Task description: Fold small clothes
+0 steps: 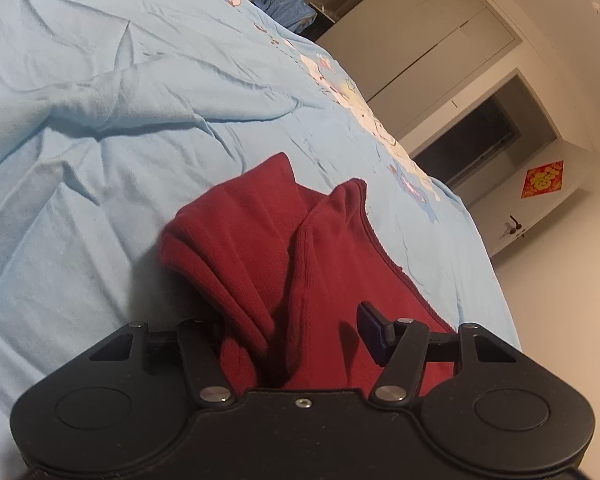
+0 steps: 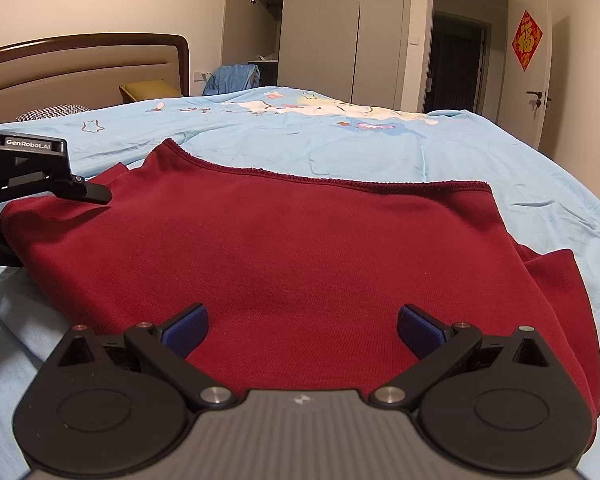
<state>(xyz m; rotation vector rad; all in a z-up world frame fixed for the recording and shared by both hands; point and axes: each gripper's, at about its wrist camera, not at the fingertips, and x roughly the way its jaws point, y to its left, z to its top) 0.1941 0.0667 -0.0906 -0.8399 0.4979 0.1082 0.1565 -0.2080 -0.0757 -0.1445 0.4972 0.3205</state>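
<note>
A dark red knitted garment [image 2: 300, 248] lies spread on a bed covered with a light blue printed sheet [image 2: 380, 148], its ribbed hem toward the far side and one part bunched at the right edge. The right tongs [image 2: 302, 332] hover just above the near part of the garment with jaws standing wide apart and nothing between their blue pads [image 2: 188, 330]. The left tongs [image 1: 300, 332] are at the garment's left edge, where folds of the red cloth rise between the jaws; the right pad [image 1: 374, 330] stands clear of the cloth, the other finger is hidden behind a fold, so no grip shows. Beyond the bed a pale wardrobe [image 2: 324, 32] stands with one door open; what lies on its shelves is too small to tell
</note>
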